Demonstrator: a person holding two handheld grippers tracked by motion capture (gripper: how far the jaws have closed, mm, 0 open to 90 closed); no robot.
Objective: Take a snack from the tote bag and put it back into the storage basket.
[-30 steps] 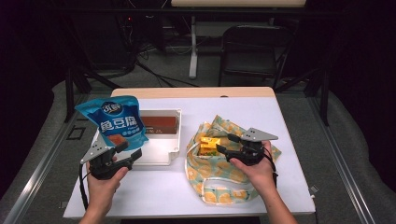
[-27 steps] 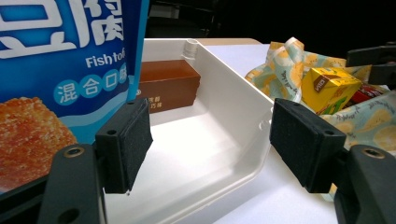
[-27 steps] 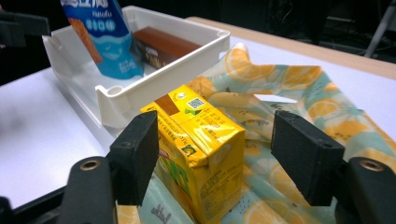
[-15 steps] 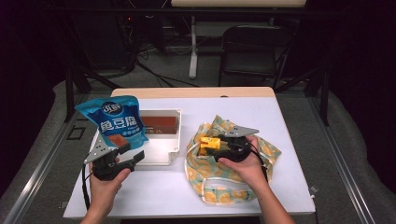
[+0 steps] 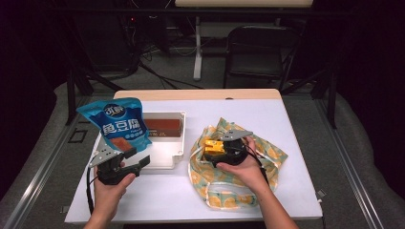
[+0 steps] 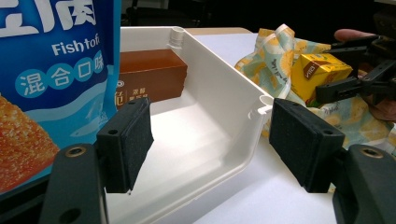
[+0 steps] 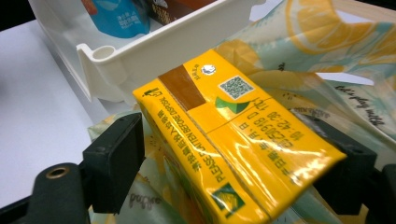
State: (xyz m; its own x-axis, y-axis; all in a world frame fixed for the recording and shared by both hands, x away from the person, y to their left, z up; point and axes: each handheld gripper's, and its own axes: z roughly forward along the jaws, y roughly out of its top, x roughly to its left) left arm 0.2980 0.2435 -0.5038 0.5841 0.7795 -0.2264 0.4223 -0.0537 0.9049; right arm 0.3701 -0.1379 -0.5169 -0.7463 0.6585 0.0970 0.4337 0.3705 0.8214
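- The right tool (image 5: 220,147) is gripping a yellow carton (image 7: 233,140) between its jaws, over the fruit-print bag (image 5: 267,157) lying toward the tabletop's right side.
- The carton is sitting tilted in the right tool, with its printed top face turned up, just beside the tray's corner in the right gripper view.
- The left tool (image 6: 210,140) is standing wide apart and holding nothing, at the near edge of the white tray (image 5: 176,143) left of the tabletop's (image 5: 286,114) middle.
- A blue snack pouch (image 5: 119,126) is leaning upright at the tray's left end, just beside the left tool's left jaw.
- A brown box (image 6: 152,74) is lying along the tray's far wall.
- A hand (image 5: 107,193) is holding the left tool near the tabletop's front left corner.
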